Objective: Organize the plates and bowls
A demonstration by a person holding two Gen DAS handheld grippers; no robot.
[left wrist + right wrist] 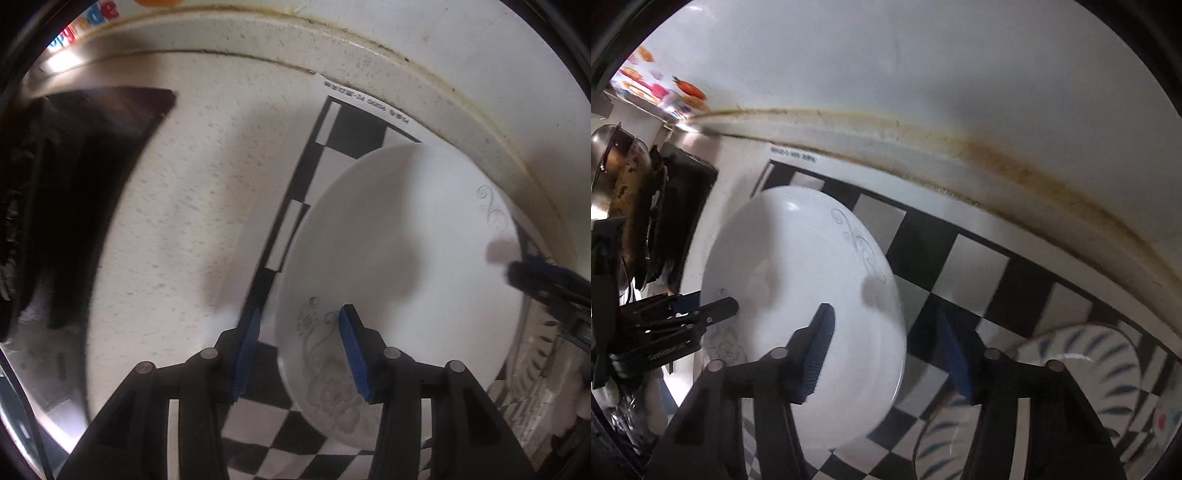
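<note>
Blue-padded left hand-held gripper (301, 347) straddles the white plate (399, 266) rim, not visibly pinching; right hand-held gripper (886, 350) likewise straddles the opposite rim, partly open, above checkered mat (979, 266).

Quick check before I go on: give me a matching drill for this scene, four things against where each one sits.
Things:
1. white plate
2. checkered sheet
3. leaf-patterned dish
4. dark tray

Places:
a. left of the sheet, off it
b. lying under the white plate
c. rim between the open fingers of the left gripper and of the right gripper
d. right of the white plate, on the sheet

Pairs: 1-c, 2-b, 3-d, 4-a
</note>
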